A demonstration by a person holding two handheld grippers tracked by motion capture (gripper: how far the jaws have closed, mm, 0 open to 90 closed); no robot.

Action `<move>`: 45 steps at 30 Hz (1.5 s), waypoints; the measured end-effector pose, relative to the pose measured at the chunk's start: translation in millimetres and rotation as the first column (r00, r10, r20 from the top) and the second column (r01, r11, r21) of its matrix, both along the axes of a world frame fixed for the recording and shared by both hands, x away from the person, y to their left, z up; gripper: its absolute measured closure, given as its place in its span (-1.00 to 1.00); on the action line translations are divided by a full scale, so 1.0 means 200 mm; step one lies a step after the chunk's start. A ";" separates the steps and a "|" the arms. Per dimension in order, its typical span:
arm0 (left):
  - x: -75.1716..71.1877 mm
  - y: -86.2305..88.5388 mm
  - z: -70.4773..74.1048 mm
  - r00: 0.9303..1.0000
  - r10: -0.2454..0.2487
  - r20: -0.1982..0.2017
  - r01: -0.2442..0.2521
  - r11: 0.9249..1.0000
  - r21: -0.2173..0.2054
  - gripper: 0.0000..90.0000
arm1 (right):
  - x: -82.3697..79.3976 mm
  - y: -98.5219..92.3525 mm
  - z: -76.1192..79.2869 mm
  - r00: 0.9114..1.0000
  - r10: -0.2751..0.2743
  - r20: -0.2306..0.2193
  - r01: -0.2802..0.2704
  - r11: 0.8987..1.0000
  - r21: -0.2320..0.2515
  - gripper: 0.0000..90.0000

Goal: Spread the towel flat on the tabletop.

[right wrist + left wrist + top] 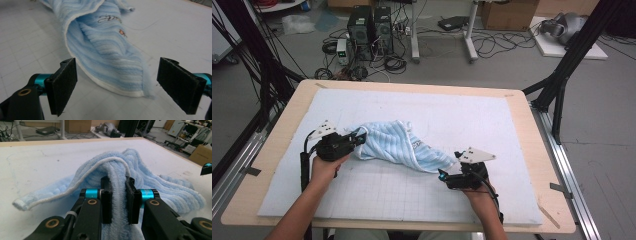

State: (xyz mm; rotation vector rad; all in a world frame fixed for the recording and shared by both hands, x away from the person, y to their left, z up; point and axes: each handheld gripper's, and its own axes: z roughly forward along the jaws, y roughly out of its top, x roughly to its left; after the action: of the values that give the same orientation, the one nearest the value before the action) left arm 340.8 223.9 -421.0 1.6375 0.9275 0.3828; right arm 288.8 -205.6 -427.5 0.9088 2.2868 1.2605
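From the high view, the light blue striped towel [397, 145] lay bunched on the white gridded mat [492, 125] that covered the worktop [537, 145], its long axis running from the upper left down to the lower right. The left gripper [358, 136] sat at the towel's upper-left end, jaws buried in the cloth. The right gripper [447, 172] sat just at the towel's lower-right corner, pointing back along that same line. A person's forearms came in from the bottom edge, one hand behind each tool.

Over to the left gripper view: the jaws were clamped tight on a thick fold of the towel [117, 185], cloth squeezed between the two black pads. From the pinch the fabric humped up and ran away toward the far right, and a white-hemmed edge trailed off low to the left, resting on the mat [37, 165].

Now the right gripper view: the jaws stood wide apart, pads touching nothing. The towel's [105, 50] white-hemmed corner pointed straight toward the camera and lay flat on the mat [25, 50] between the two pads, closer to the right one. Small embroidered marks showed farther up the cloth.
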 end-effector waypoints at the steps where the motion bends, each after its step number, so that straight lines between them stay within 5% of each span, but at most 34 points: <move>1: 0.00 0.01 0.00 1.000 -0.003 -0.001 0.003 1.000 -0.001 0.74 | 0.00 0.03 0.00 1.000 0.014 -0.002 -0.014 1.000 -0.008 -0.63; 10: -0.02 0.00 -0.01 0.998 -0.029 0.047 0.026 0.998 0.056 0.73 | 0.01 0.19 -0.03 0.995 0.099 -0.022 -0.100 0.993 -0.058 -0.45; 18: -0.02 0.00 -0.03 0.998 -0.035 0.048 0.031 0.997 0.072 0.72 | 0.02 0.38 -0.06 0.976 0.218 -0.027 -0.219 0.970 -0.108 -0.03; 22: -0.02 0.00 -0.03 0.998 -0.033 0.047 0.030 0.997 0.068 0.71 | 0.04 0.46 -0.09 0.975 0.220 -0.027 -0.222 0.962 -0.162 0.23; 25: -0.02 0.01 -0.03 0.999 -0.030 0.042 0.027 0.997 0.068 0.71 | 0.05 0.49 -0.10 0.975 0.223 -0.021 -0.222 0.956 -0.192 0.83; 28: -0.01 0.01 -0.03 0.999 -0.026 0.041 0.023 0.998 0.067 0.71 | 0.06 0.49 -0.08 0.975 0.221 -0.023 -0.222 0.960 -0.171 0.90; 31: -0.02 0.01 -0.03 0.999 -0.027 0.044 0.025 0.998 0.054 0.71 | 0.10 0.45 0.00 0.983 0.184 -0.011 -0.184 0.978 -0.102 0.93; 36: -0.02 0.00 -0.02 0.998 -0.031 0.055 0.029 0.998 0.051 0.71 | 0.20 0.36 0.10 0.995 0.098 0.006 -0.098 0.994 -0.057 0.94; 39: -0.02 0.00 -0.02 0.997 -0.046 0.055 0.043 0.998 0.044 0.72 | 0.28 0.31 0.16 0.999 0.035 0.018 -0.034 0.998 -0.045 0.94; 45: -0.02 -0.05 -0.03 0.995 -0.074 0.071 0.069 0.996 0.064 0.71 | 0.44 0.27 0.22 0.999 -0.045 0.022 0.047 0.994 -0.102 0.94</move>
State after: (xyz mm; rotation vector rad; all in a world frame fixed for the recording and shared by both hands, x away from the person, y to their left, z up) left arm 336.9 213.8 -427.2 1.6964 0.8067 0.4230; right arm 377.4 -151.5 -383.4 0.9035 2.2786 1.1175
